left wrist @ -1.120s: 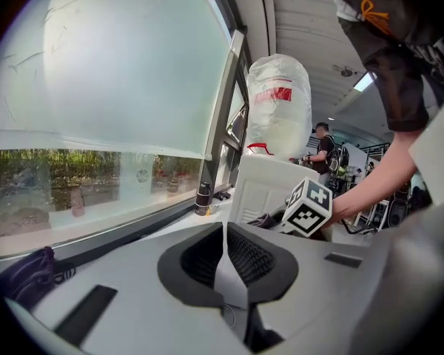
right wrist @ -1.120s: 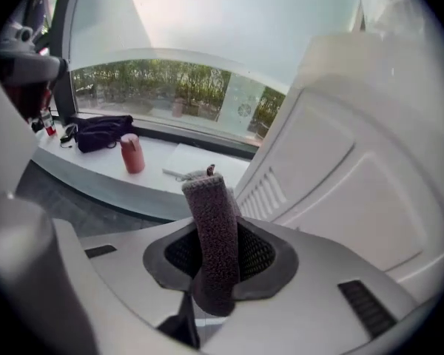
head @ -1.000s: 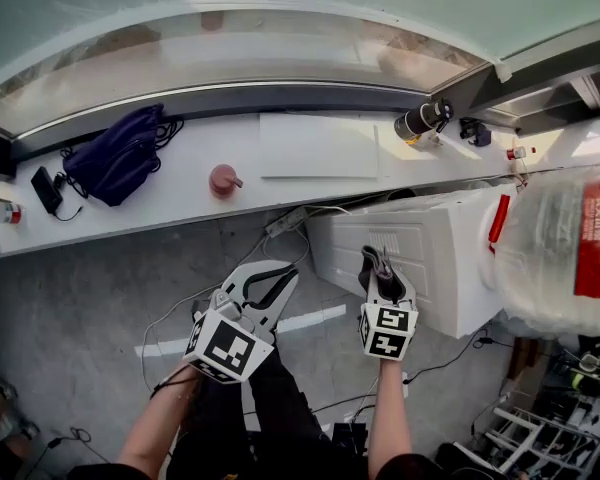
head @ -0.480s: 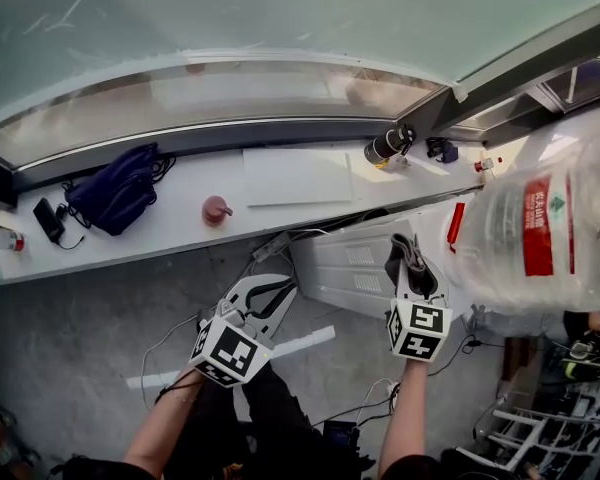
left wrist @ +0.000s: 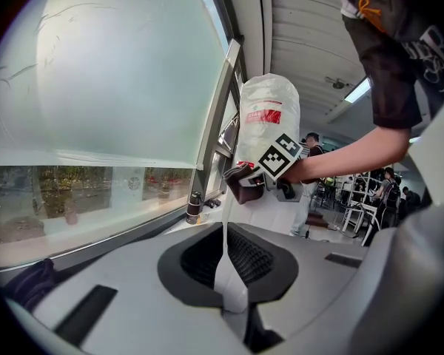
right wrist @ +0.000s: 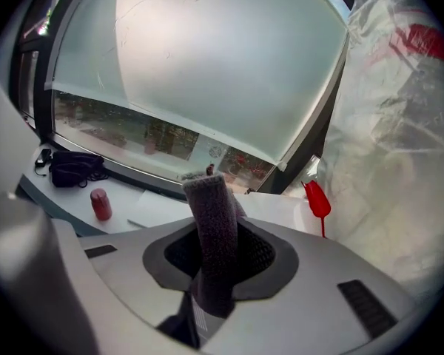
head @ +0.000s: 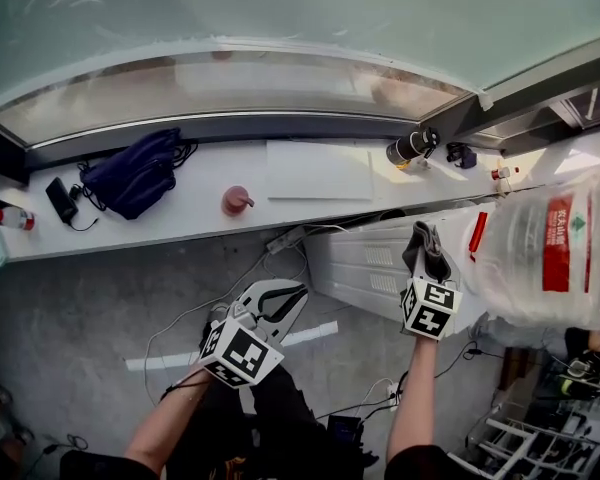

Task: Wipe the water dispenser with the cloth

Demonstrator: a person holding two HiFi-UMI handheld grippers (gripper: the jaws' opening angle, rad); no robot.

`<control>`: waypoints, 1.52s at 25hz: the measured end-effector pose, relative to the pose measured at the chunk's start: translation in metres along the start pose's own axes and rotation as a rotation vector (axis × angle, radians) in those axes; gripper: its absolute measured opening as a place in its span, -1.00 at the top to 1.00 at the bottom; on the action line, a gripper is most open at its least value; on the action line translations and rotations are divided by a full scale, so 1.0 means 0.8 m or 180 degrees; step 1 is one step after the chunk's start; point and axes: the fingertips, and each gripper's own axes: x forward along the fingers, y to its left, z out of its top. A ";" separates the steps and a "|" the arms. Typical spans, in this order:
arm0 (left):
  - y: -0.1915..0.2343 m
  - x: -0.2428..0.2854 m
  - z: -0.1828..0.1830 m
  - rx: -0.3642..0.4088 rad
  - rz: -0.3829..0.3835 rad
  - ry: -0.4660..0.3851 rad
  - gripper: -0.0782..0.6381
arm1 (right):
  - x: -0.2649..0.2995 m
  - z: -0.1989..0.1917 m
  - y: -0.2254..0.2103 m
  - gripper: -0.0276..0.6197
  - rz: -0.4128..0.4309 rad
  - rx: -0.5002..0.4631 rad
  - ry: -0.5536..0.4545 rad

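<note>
The white water dispenser (head: 365, 268) stands below the window ledge, with a big clear water bottle (head: 550, 258) with a red label at its right. My right gripper (head: 427, 256) is shut on a dark grey cloth (head: 426, 240), which lies against the dispenser's white face close to the bottle and a red tap (head: 477, 236). In the right gripper view the cloth (right wrist: 211, 205) sticks up from the right gripper (right wrist: 216, 251), with the bottle (right wrist: 399, 124) to the right. My left gripper (head: 277, 303) hangs lower over the floor, shut and holding nothing. The left gripper (left wrist: 226, 231) looks toward the cloth (left wrist: 240, 183).
On the white ledge (head: 190, 218) lie a dark blue bag (head: 135, 173), a phone (head: 62, 200), a red cup (head: 236, 200), a white sheet (head: 320, 170) and a black flask (head: 410, 148). Cables and a power strip (head: 285, 238) cross the grey floor. A metal rack (head: 520, 438) stands at lower right.
My right gripper has carried the cloth to the right across the dispenser's face, closer to the bottle. The left gripper stays low near my body.
</note>
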 end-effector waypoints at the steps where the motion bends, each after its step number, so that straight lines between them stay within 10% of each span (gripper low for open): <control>1: 0.002 0.001 0.000 -0.0006 0.0006 -0.0001 0.70 | 0.006 -0.003 0.001 0.60 -0.0018 -0.0020 0.0017; 7: 0.021 0.006 -0.001 -0.0029 0.0062 -0.0015 0.70 | 0.027 -0.017 0.024 0.60 -0.0129 -0.0397 0.0129; 38: 0.065 0.044 -0.144 -0.0088 0.0298 0.0256 0.70 | 0.241 -0.292 0.181 0.60 0.0237 0.0233 0.1147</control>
